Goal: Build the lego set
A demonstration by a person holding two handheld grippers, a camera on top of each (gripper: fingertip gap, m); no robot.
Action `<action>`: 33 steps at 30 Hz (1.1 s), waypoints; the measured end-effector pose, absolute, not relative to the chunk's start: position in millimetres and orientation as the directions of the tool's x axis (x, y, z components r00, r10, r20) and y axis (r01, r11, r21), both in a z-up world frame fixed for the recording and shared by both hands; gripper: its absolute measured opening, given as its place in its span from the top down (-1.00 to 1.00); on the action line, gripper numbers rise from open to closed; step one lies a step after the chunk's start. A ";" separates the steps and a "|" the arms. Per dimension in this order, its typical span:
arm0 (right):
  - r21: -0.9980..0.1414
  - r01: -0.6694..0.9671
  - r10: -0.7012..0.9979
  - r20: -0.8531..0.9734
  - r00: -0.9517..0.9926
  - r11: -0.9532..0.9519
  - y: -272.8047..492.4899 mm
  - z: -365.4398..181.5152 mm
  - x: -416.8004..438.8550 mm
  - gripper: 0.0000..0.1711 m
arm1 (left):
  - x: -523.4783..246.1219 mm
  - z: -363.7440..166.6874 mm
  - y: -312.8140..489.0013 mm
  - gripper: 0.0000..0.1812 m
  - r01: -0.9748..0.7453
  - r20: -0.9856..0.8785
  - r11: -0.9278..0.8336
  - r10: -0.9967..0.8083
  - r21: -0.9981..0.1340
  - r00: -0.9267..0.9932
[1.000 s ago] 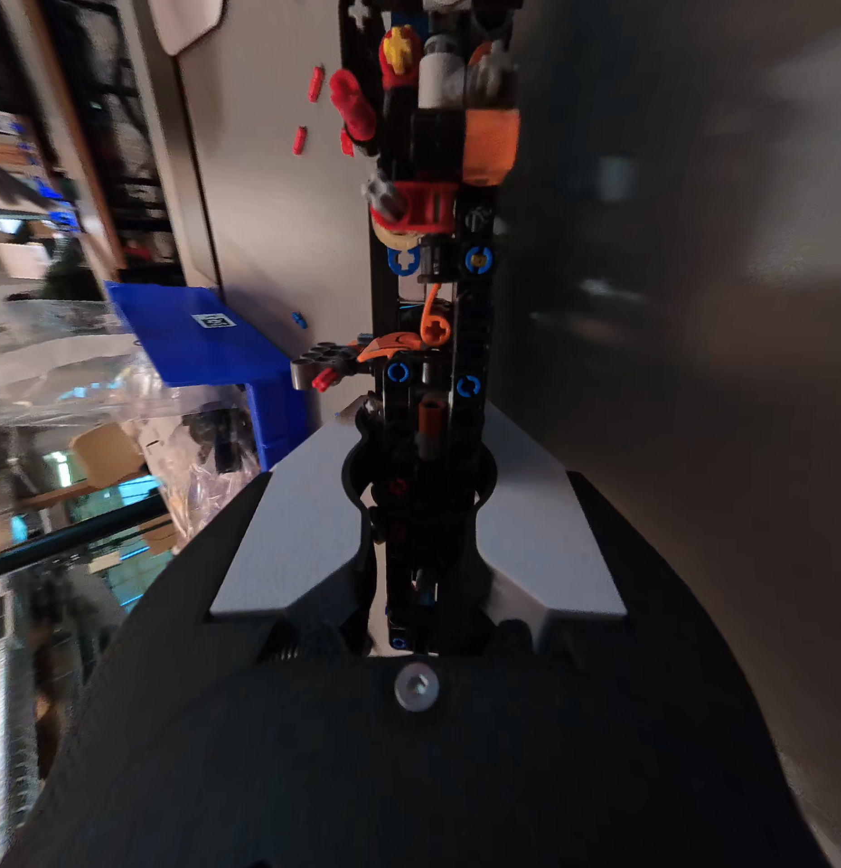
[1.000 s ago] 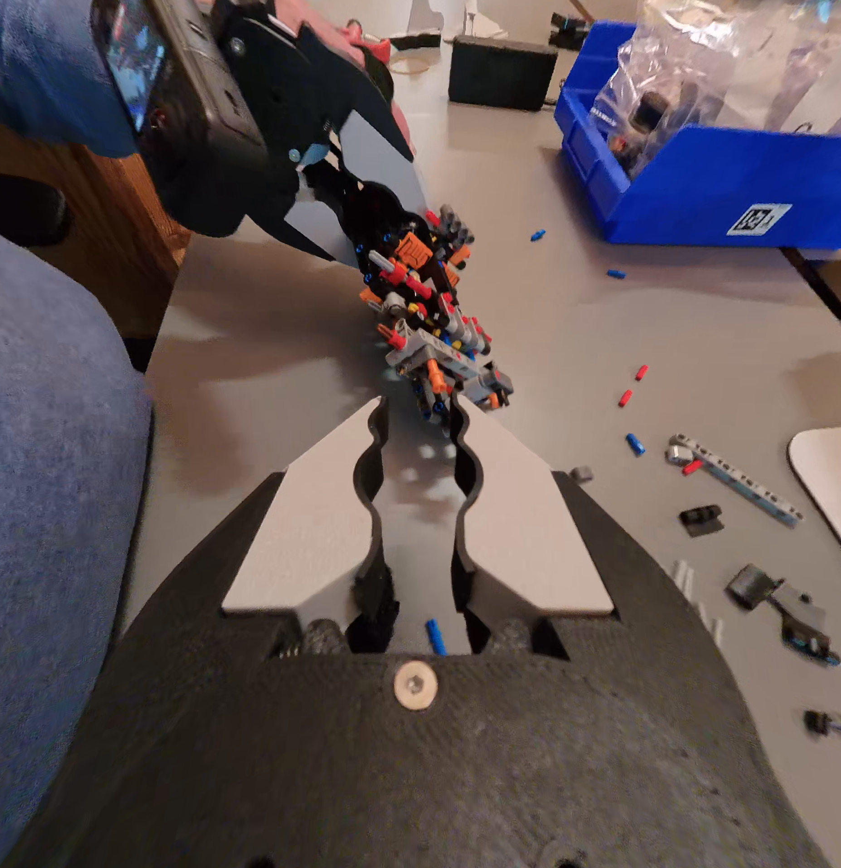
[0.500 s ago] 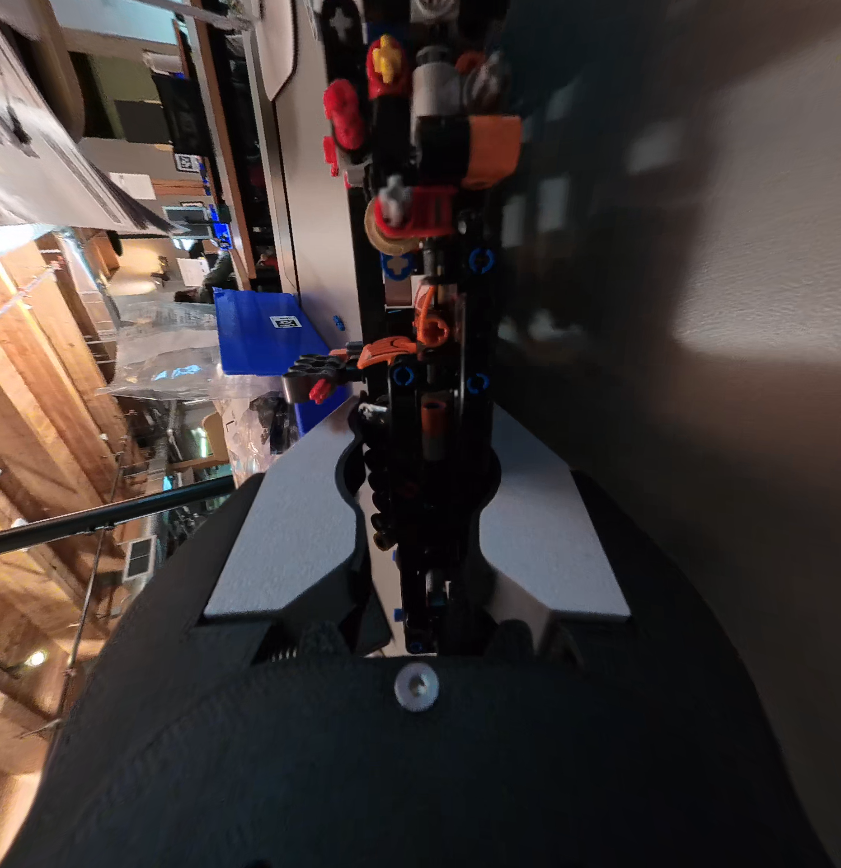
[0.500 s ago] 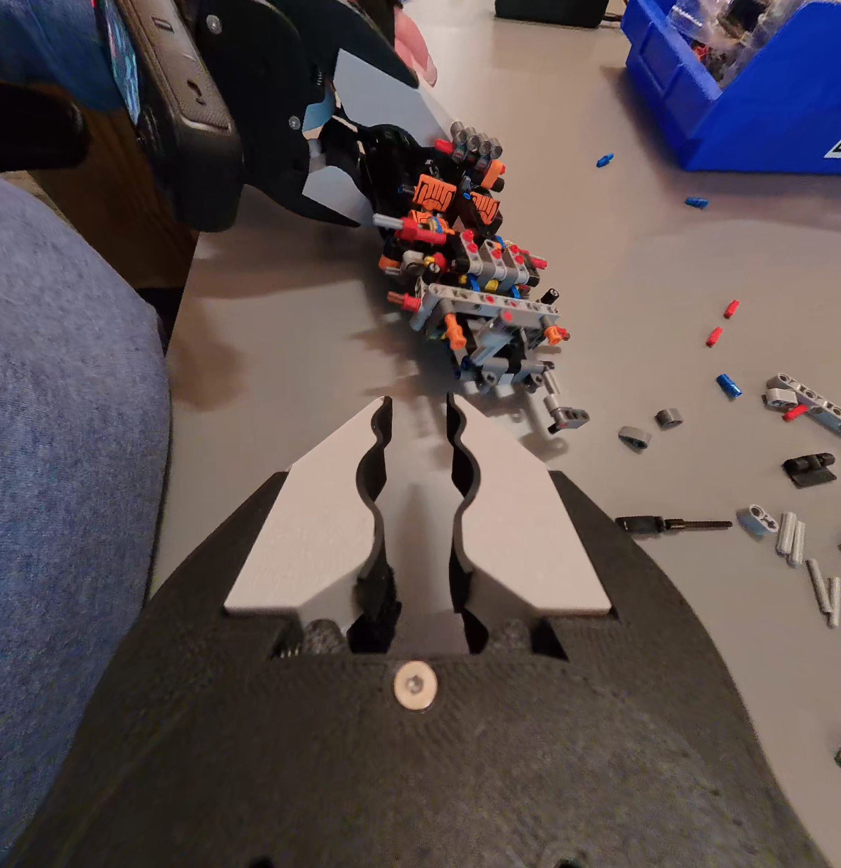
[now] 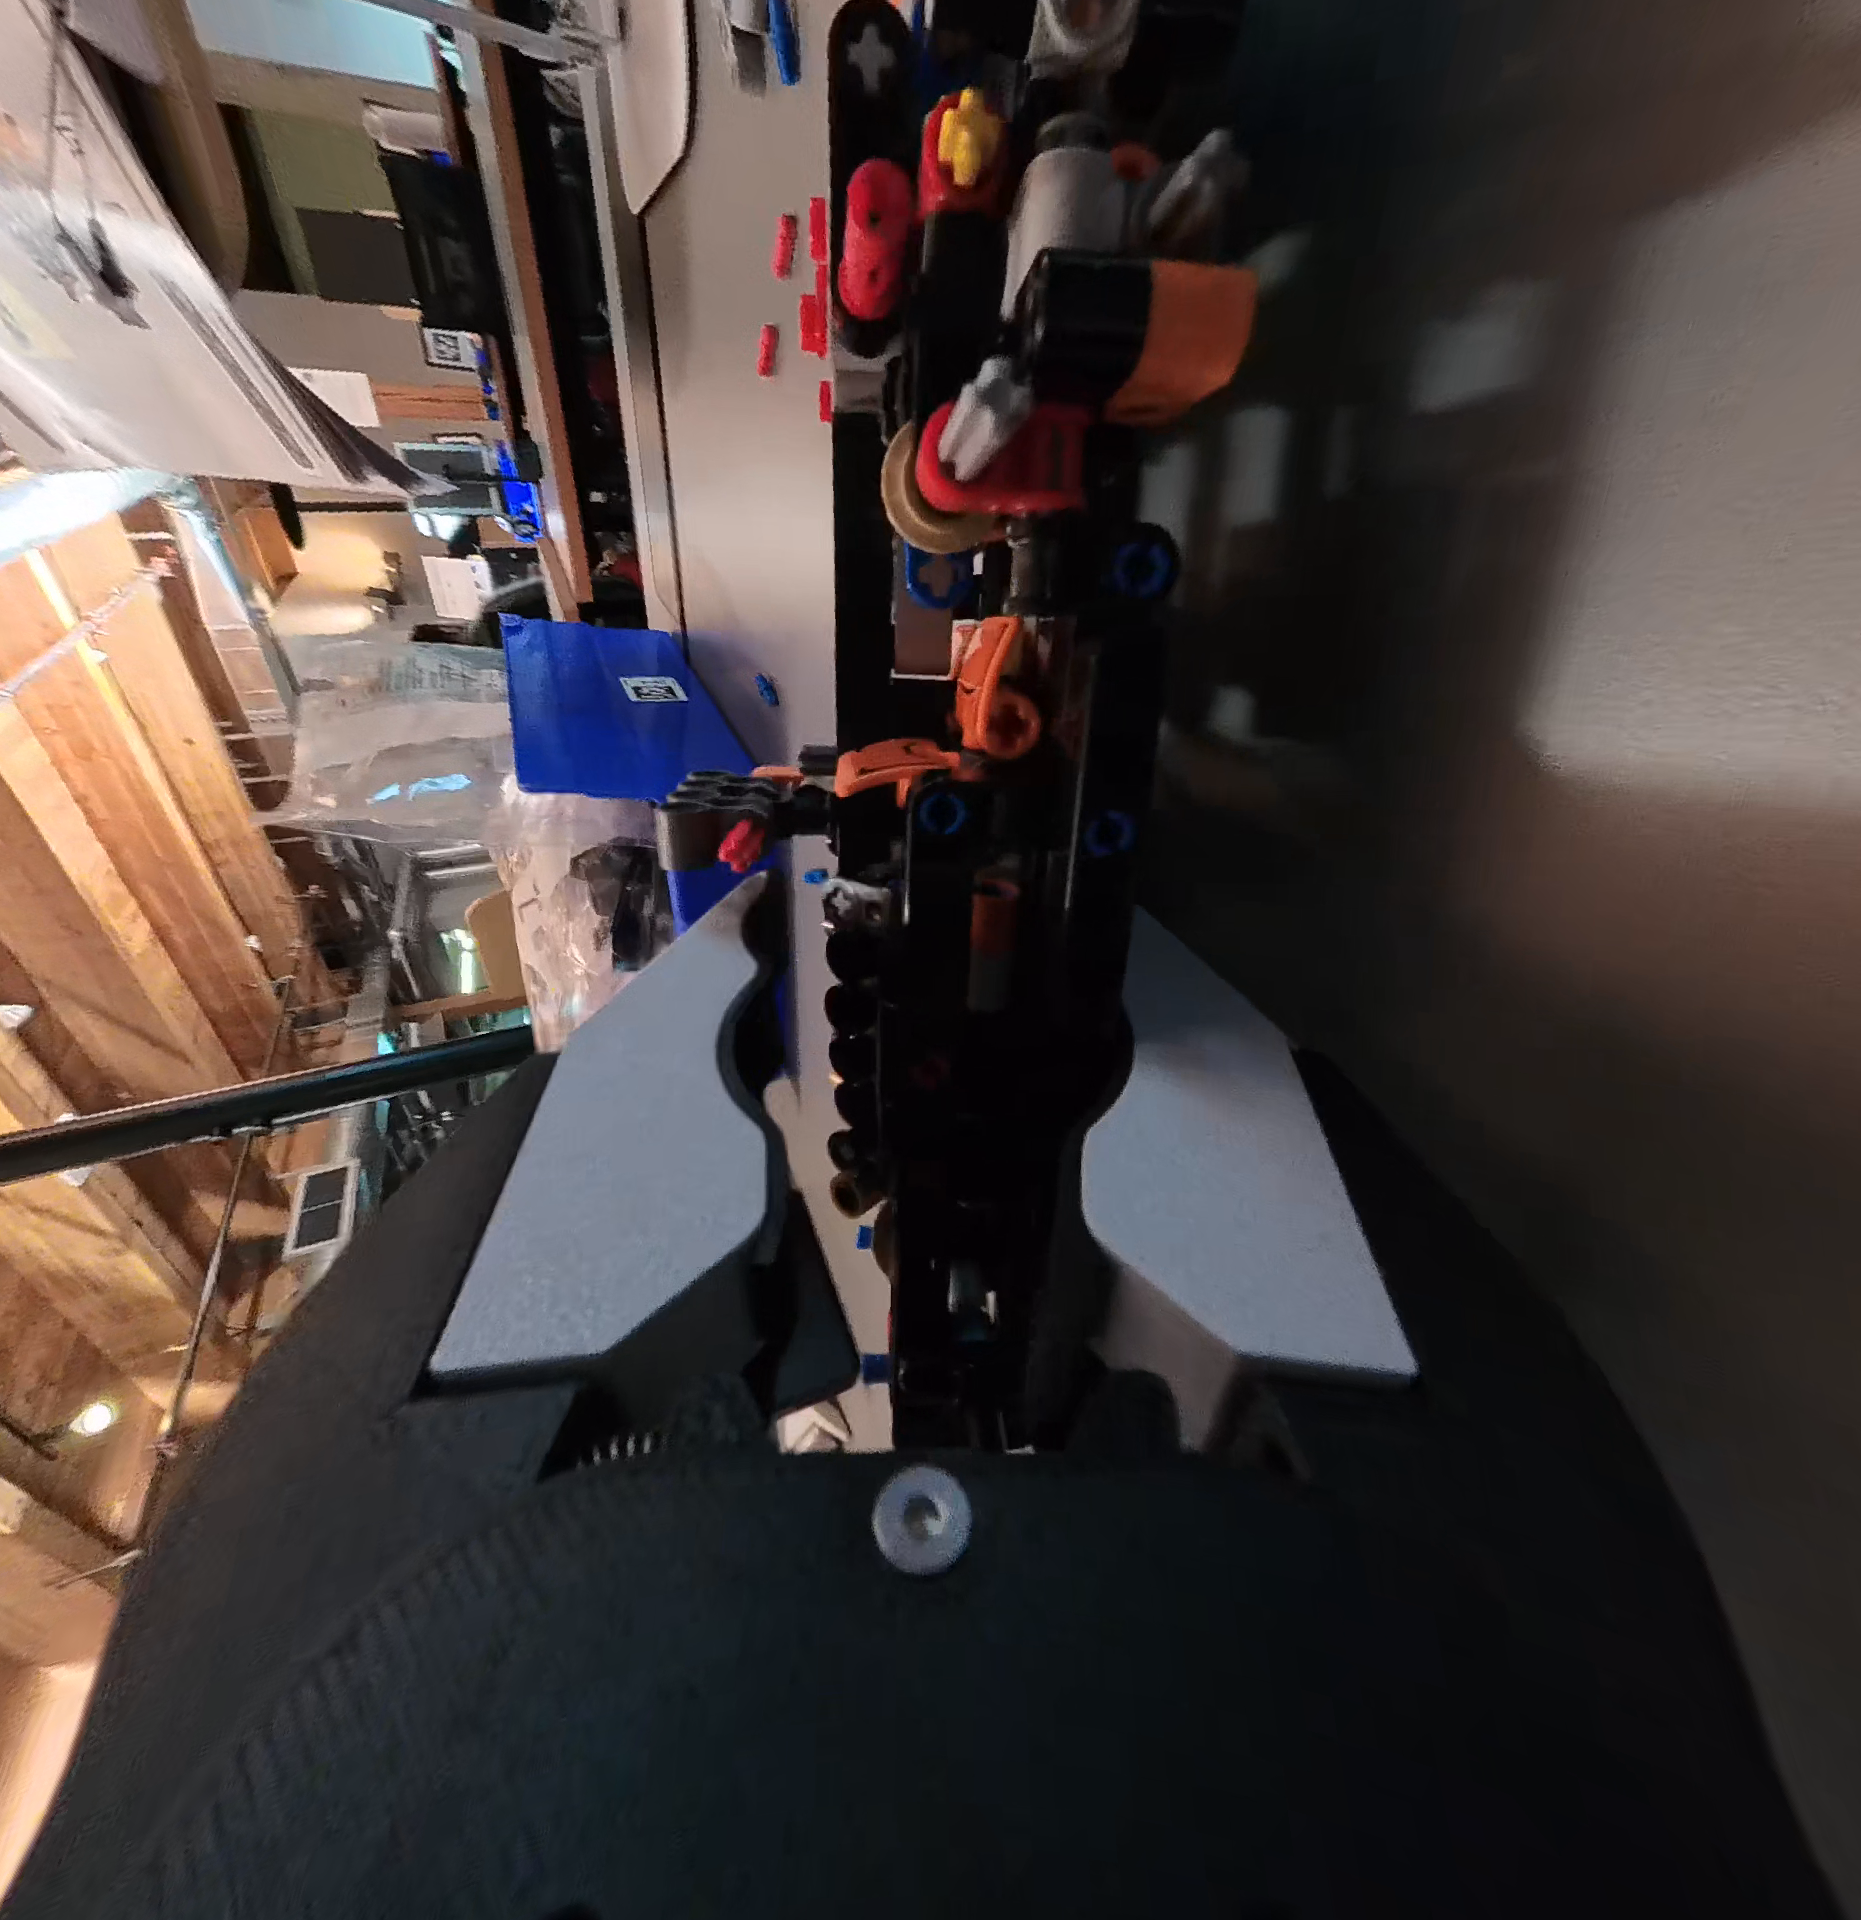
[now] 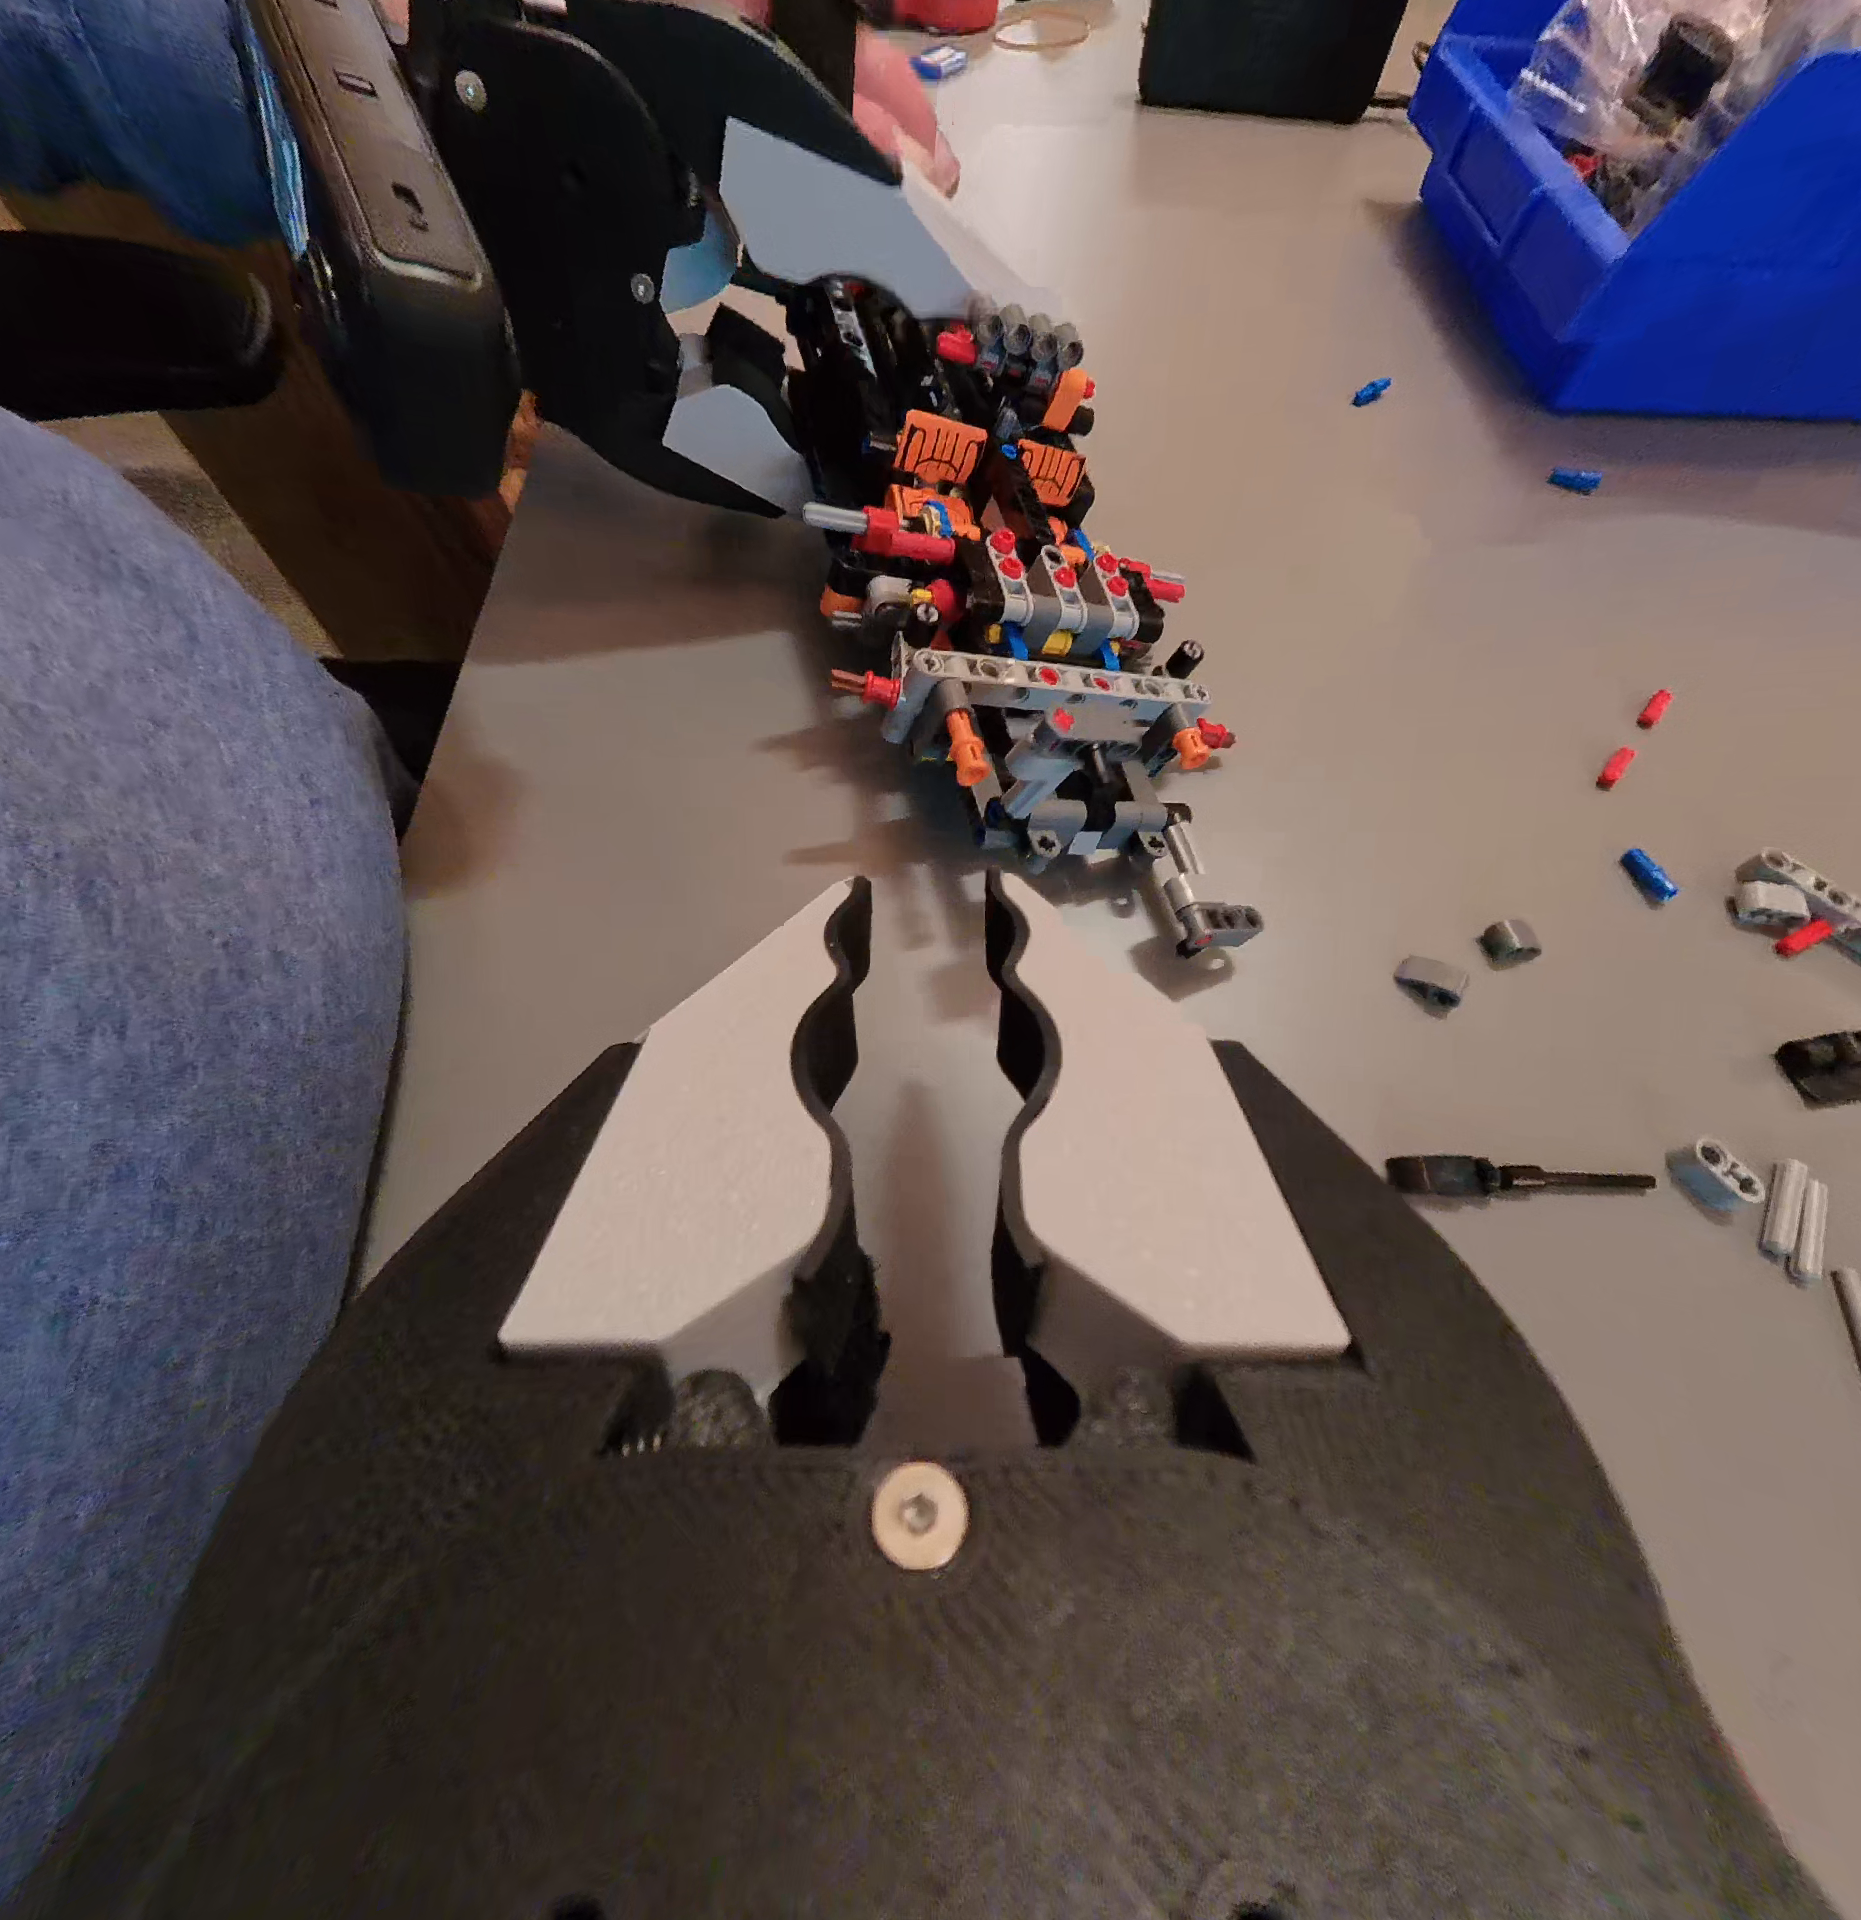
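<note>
A grey table (image 6: 1425, 582) carries everything. A blue bin (image 6: 1726, 291) of bagged parts stands at its far right, bearing a white code label whose marks are too small to read. The lego chassis (image 6: 1009, 582) lies at the table's middle, black with orange, red and grey parts. The left gripper (image 5: 941, 956) has its fingers apart around the chassis's near end, seemingly not clamping it. The right gripper (image 6: 926, 894) hovers just short of the far end, fingers apart and empty. Loose pins (image 6: 1632, 738) lie scattered to the right
</note>
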State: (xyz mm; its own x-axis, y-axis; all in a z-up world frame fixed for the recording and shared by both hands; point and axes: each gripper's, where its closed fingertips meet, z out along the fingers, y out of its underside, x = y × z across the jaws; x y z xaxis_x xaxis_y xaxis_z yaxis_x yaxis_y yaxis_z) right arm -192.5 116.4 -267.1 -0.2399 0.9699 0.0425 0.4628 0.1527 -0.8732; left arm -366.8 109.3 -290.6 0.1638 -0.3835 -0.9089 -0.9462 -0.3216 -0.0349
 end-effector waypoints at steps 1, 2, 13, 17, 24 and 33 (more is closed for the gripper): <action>-0.877 0.453 0.971 0.056 -0.233 0.160 117.7 -264.2 -194.6 0.75 | -367.7 -291.7 108.2 0.45 -0.942 -0.905 -0.334 -0.387 -0.039 0.175; -0.884 0.437 0.970 0.069 -0.234 0.168 117.6 -259.9 -196.9 0.75 | -367.8 -291.3 108.2 0.45 -0.940 -0.908 -0.338 -0.383 -0.036 0.172; -0.806 0.468 0.909 0.193 -0.369 0.361 92.4 -265.7 -246.2 0.60 | -380.2 -285.3 106.8 0.28 -0.921 -0.899 -0.390 -0.408 0.013 0.160; -0.765 0.500 0.899 0.234 -0.371 0.406 94.8 -276.7 -250.1 0.65 | -393.1 -286.9 97.7 0.26 -0.873 -0.852 -0.487 -0.472 0.039 0.226; -0.741 0.529 0.902 0.254 -0.349 0.414 105.0 -280.6 -254.9 0.73 | -391.6 -291.9 80.0 0.25 -0.837 -0.741 -0.547 -0.573 0.028 0.350; -0.715 0.531 0.884 0.292 -0.365 0.455 112.1 -288.2 -255.8 0.83 | -383.7 -295.4 65.2 0.19 -0.793 -0.633 -0.599 -0.573 -0.111 0.521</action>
